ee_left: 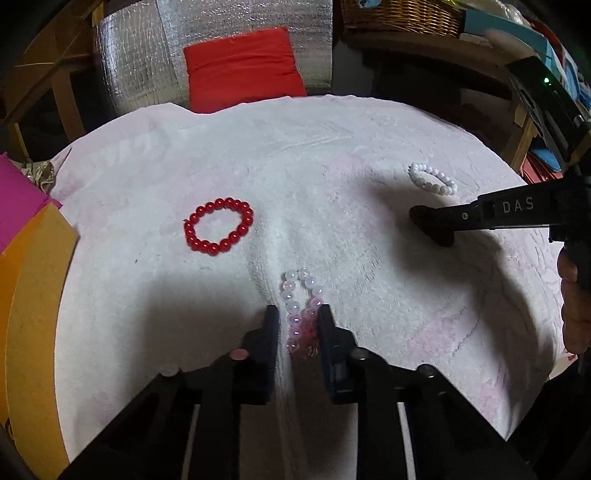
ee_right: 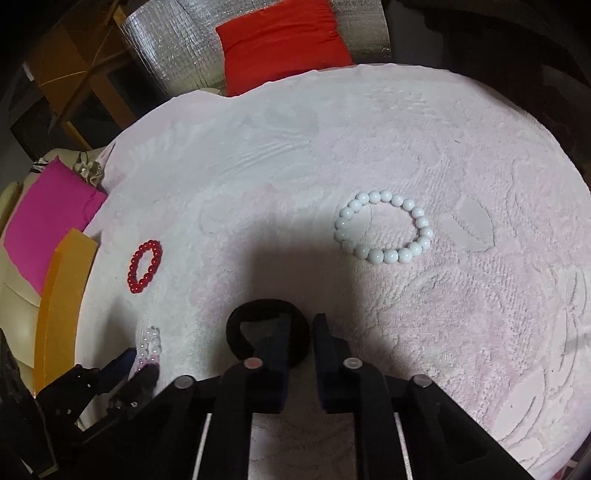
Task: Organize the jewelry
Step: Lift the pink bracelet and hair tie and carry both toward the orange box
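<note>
My left gripper (ee_left: 298,316) is shut on a pink and clear bead bracelet (ee_left: 293,306), squeezed long between the pads on the white plush cloth (ee_left: 295,147). It shows again low on the left in the right wrist view as the left gripper (ee_right: 136,365) and pink bracelet (ee_right: 151,339). My right gripper (ee_right: 301,326) is shut on one side of a black band (ee_right: 258,305), whose loop lies around the left finger. From the left wrist view the right gripper (ee_left: 424,218) reaches in with the black band (ee_left: 441,238) at its tip. A red bead bracelet (ee_left: 226,244) (ee_right: 151,243) and a white one (ee_left: 415,170) (ee_right: 376,255) lie loose.
A red cushion (ee_left: 240,66) lies beyond the cloth's far edge. A magenta sheet (ee_right: 48,221) and an orange board (ee_right: 62,295) border the cloth on the left. A wicker basket (ee_left: 399,14) sits at the back right. A hand (ee_left: 572,295) holds the right gripper.
</note>
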The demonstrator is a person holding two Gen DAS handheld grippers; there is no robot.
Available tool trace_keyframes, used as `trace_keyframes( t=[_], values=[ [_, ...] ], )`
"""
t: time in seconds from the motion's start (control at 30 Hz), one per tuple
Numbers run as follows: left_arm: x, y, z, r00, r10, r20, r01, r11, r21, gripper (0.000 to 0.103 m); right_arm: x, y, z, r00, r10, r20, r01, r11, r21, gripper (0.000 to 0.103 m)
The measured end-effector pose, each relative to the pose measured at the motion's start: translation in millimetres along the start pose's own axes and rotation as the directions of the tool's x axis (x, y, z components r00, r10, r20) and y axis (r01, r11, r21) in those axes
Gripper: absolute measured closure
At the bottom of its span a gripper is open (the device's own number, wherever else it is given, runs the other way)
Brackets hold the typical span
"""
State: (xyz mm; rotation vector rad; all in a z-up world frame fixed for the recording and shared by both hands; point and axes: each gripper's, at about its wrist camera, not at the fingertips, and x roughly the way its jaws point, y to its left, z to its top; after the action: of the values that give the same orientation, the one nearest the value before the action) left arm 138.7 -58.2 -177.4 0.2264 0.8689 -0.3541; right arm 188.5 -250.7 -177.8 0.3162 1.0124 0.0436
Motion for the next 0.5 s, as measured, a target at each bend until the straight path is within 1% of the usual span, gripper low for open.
trace_keyframes(
  t=[0.03,0.13,0.2,0.23,0.4,0.43,0.5],
  values=[
    [-0.3,0.1,0.5,1.000,0.015,0.005,-0.015,1.000,0.004,0.091,0.3,-0.1,0.2,1.000,0.002,0.000,-0.002,1.000,0.004,0.093],
    [-2.6,1.9,0.0,1.000,0.015,0.011,-0.015,1.000,-0.004,0.091,-2.6,-0.8,0.9,1.000,0.009,0.011,-0.009,1.000,0.007,0.093],
    [-5.5,2.7,0.5,0.999,0.022,0.024,-0.022,1.000,-0.004,0.095,-2.9,1.4,2.1,1.000,0.024,0.018,-0.024,1.000,0.010,0.093],
    [-7.1,4.0,1.6,0.999,0.022,0.033,-0.022,1.000,-0.009,0.095,-3.5,1.5,2.5,0.999,0.034,0.019,-0.035,0.999,0.014,0.093],
    [-15.8,12.4,4.1,0.998,0.027,0.061,-0.025,0.999,-0.037,0.095,-7.6,-0.2,5.8,0.992,0.119,0.030,-0.120,0.992,0.048,0.093],
    [-17.5,14.3,4.5,0.998,0.027,0.065,-0.024,0.999,-0.044,0.095,-9.1,-2.8,7.1,0.988,0.148,0.033,-0.150,0.986,0.066,0.093],
    [-21.0,16.6,6.0,0.997,0.027,0.075,-0.023,0.998,-0.052,0.095,-11.1,-6.3,8.5,0.983,0.180,0.041,-0.183,0.979,0.088,0.093]
  ],
)
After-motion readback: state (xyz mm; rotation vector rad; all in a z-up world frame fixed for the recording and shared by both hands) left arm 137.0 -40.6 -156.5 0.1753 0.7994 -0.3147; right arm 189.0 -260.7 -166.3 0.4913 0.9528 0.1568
